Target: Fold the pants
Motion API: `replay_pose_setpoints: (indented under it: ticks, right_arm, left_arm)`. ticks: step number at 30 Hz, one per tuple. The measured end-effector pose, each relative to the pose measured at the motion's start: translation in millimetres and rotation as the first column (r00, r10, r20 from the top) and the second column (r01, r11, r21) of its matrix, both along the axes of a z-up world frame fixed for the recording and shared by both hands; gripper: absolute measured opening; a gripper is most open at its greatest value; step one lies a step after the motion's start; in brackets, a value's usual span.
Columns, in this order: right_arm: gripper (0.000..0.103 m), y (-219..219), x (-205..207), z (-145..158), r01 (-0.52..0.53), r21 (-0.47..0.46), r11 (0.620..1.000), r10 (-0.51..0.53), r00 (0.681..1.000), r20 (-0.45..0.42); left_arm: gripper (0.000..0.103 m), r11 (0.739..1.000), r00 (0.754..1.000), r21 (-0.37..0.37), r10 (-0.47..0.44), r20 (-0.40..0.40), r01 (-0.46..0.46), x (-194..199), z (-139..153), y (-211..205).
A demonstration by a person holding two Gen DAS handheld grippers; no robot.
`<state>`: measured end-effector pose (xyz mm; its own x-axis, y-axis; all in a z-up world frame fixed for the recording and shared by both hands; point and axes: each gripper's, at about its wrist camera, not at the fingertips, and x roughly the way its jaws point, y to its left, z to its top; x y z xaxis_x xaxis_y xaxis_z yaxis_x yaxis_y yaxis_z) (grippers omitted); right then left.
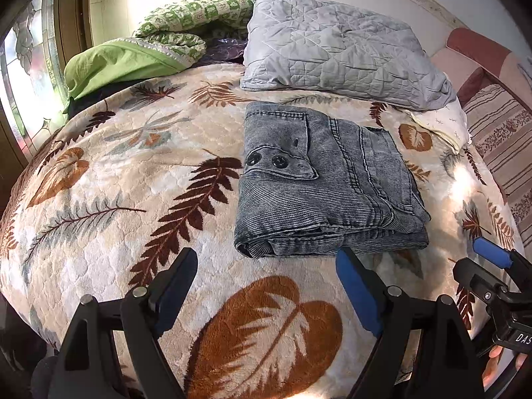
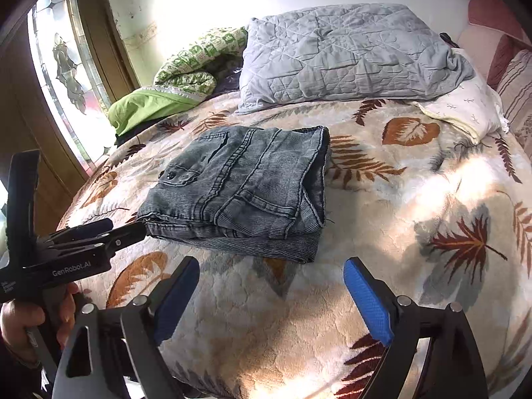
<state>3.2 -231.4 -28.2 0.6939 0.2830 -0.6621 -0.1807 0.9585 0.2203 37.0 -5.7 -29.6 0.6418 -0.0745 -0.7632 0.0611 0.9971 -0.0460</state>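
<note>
The grey-blue corduroy pants (image 1: 319,179) lie folded in a compact rectangle on the leaf-patterned blanket (image 1: 133,179); they also show in the right wrist view (image 2: 246,193). My left gripper (image 1: 266,266) is open and empty, just short of the bundle's near edge. My right gripper (image 2: 271,276) is open and empty, also just short of the near edge. The left gripper's body (image 2: 76,246) shows in the right wrist view, its tips near the bundle's left corner. The right gripper's tip (image 1: 492,256) shows at the right of the left wrist view.
A grey quilted pillow (image 1: 339,46) lies behind the pants. A green patterned quilt (image 1: 159,40) sits at the back left by a window (image 2: 66,73). A white pillow (image 2: 462,106) and a striped headboard (image 1: 502,146) are at the right.
</note>
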Motion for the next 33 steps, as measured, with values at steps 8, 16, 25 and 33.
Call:
replay_pose_setpoints:
  ticks: [8, 16, 25, 33]
  right_arm:
    - [0.091, 1, -10, 4, -0.006, -0.009, 1.000, 0.006, 0.998, 0.056]
    - [0.091, -6, -13, -2, 0.003, 0.003, 1.000, -0.003, 0.998, 0.062]
    - [0.091, -15, -10, -7, 0.039, 0.005, 0.999, -0.039, 0.999, 0.032]
    - [0.091, -9, -11, -6, 0.032, -0.020, 0.999, -0.031, 0.999, 0.042]
  left_arm:
    - [0.088, 0.995, 1.000, 0.102, 0.000, 0.029, -0.003, -17, 9, -14]
    - [0.088, 0.988, 0.999, 0.150, 0.018, 0.039, -0.023, -22, 12, -25]
    - [0.088, 0.992, 0.998, 0.120, 0.036, 0.056, -0.042, -23, 17, -30]
    - [0.088, 0.993, 0.997, 0.109, 0.029, 0.068, -0.036, -27, 20, -30]
